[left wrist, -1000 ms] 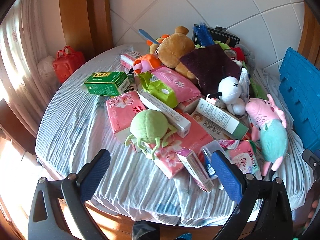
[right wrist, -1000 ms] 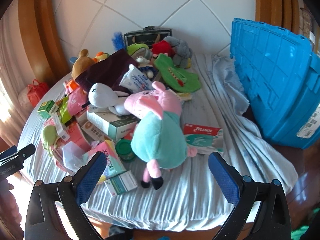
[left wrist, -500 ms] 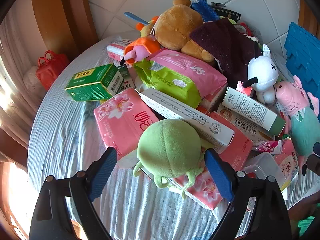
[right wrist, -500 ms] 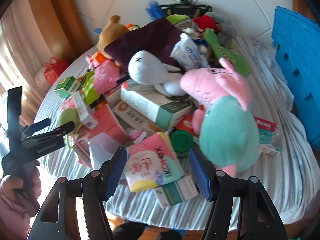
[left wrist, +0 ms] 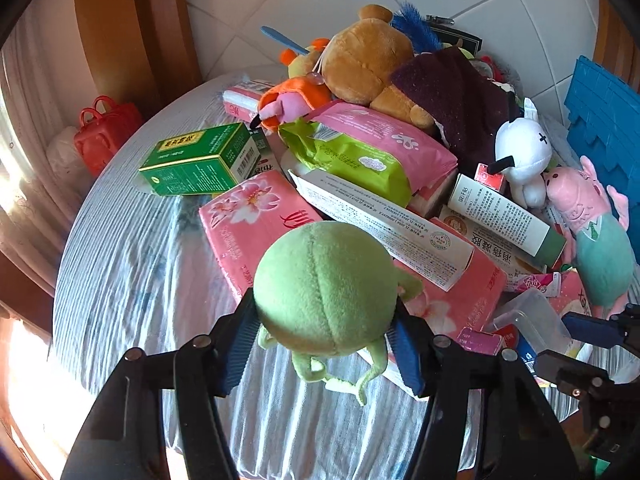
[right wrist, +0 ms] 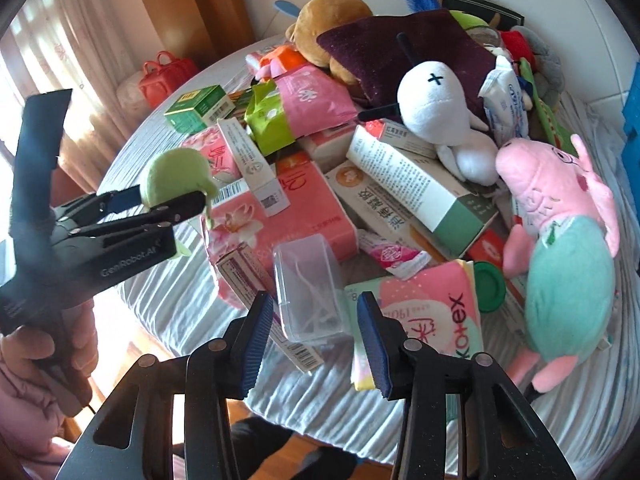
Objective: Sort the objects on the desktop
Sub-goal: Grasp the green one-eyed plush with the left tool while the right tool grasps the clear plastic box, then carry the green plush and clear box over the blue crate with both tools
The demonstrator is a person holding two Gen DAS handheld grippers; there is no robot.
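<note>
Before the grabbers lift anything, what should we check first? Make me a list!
1. Green plush toy sits between the closing left gripper fingers: ok.
2. Fingers pressing it firmly: cannot tell.
3. Clear plastic box lies between the closing right gripper fingers: ok.
4. Right fingers touching the box: not ok, gaps on both sides.
5. Toy free of the white carton beside it: cannot tell.
6. Box resting flat: not ok, it is tilted on the pile.
</note>
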